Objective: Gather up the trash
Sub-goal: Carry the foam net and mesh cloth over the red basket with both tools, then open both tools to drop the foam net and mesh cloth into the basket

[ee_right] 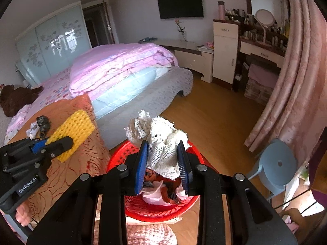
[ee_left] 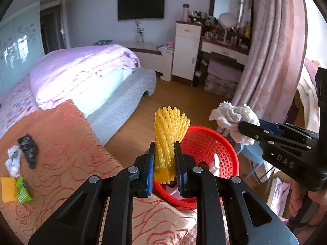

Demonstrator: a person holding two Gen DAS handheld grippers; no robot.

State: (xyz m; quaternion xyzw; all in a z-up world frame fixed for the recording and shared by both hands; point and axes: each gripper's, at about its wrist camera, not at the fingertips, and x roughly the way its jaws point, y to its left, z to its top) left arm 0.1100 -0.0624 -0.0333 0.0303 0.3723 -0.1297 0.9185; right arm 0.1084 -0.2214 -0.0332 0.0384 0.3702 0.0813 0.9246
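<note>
Both claws loaded, both over the basket. Left claw (ee_left: 164,159) pinches a yellow foam fruit net (ee_left: 169,130), pads pressed on its lower half, net standing upright with the flared top above the fingertips. Jaws narrow, only the net between them. In the right wrist view the same net (ee_right: 71,132) shows flat-on, clamped at its near edge, hanging over the orange bedspread (ee_right: 81,163).

Right claw (ee_right: 163,159) pinches a wad of white mesh and tissue (ee_right: 163,143), blue pads squeezing both sides, the wad bulging above the tips. From the left wrist view the wad (ee_left: 235,118) sticks out past the claw tips, to the right of the net and apart from it.

Red plastic basket (ee_left: 204,143) sits at the near edge of the bed, directly below both claws. It already has trash in it: pale paper and a dark reddish scrap (ee_right: 171,192) at the bottom.

More trash on the bedspread at far left: a black crumpled piece (ee_left: 28,151), a white wrapper (ee_left: 13,159) touching it, a second yellow foam net (ee_left: 8,189) and a green packet (ee_left: 23,190) side by side. Light blue stool (ee_right: 276,167) on the wood floor to the right of the basket.
</note>
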